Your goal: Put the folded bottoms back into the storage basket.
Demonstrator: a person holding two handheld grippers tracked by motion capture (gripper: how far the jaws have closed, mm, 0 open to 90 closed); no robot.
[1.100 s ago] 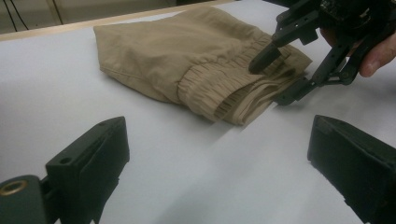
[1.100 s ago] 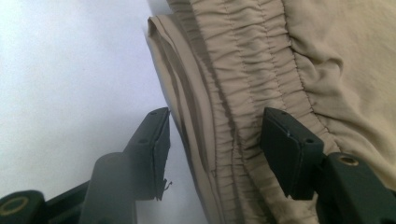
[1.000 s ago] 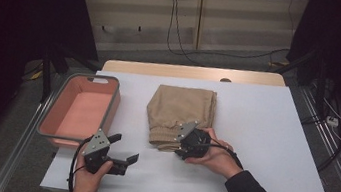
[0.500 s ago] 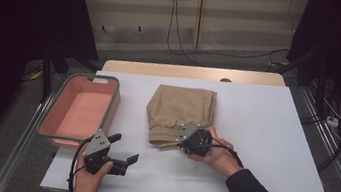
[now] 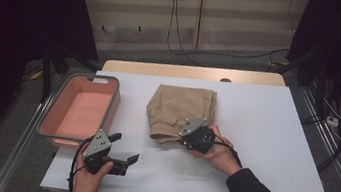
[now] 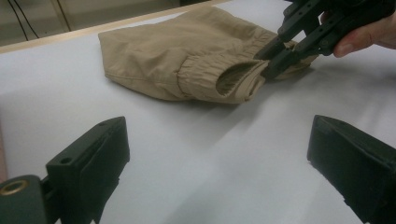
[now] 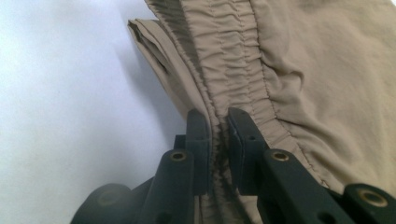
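The folded tan trousers [image 5: 181, 112] are lying flat near the middle of the white bench [image 5: 273, 141], with the elastic waistband at the near edge, facing the person. The right claw [image 5: 184, 137] is pinching that gathered waistband: its jaws have just been closing and the right gripper view shows the ruched fabric squeezed between the two black pads [image 7: 198, 140]. Gripping the thick, stitched band likely gives a firm hold that will not slip when the cloth is lifted or dragged. The left claw [image 5: 126, 153] is resting near the front edge of the bench, well apart from the trousers, with its jaws standing wide and nothing between them, probably waiting to take a second corner. The pink bin [image 5: 53, 125] is sitting at the left edge, just beside the left claw, seemingly ready to receive the garment.
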